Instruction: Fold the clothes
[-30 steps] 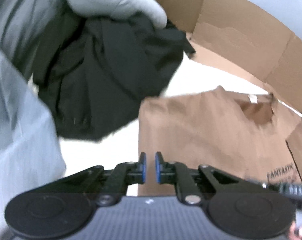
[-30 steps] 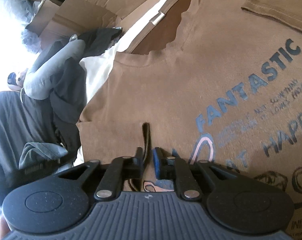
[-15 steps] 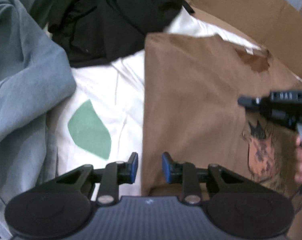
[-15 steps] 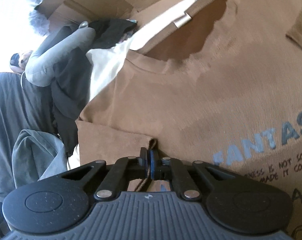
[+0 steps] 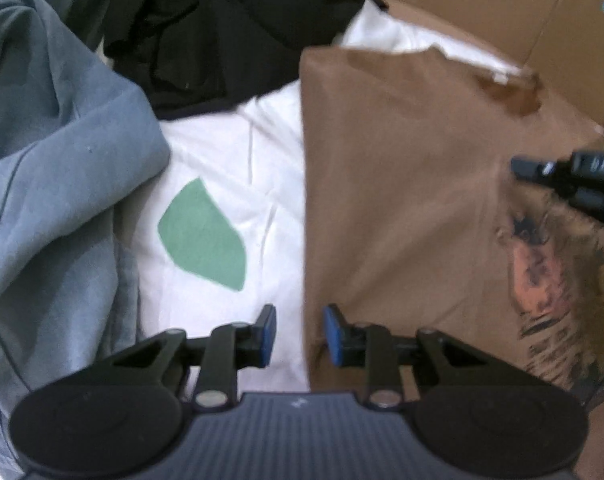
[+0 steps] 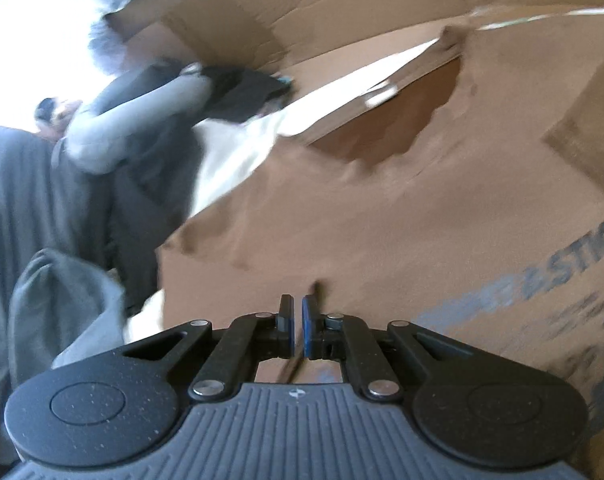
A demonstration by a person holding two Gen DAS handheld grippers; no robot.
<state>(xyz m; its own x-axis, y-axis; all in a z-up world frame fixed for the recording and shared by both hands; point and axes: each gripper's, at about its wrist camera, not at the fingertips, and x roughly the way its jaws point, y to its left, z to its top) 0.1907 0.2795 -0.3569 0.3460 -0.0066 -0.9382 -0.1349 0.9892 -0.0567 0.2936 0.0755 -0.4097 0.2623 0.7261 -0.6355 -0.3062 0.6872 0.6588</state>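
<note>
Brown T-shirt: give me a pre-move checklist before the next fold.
1. Right gripper pinching the brown T-shirt: ok, jaws shut on a fold of cloth.
2. Left gripper gripping the shirt: not ok, jaws open over its left edge.
3. Shirt's left side folded straight: ok.
4. Shirt clear of the black garment and the blue-grey garment: ok, apart.
5. White cloth under the shirt flat: ok, only lightly creased.
6. Shirt's lower hem: cannot tell, out of view.
</note>
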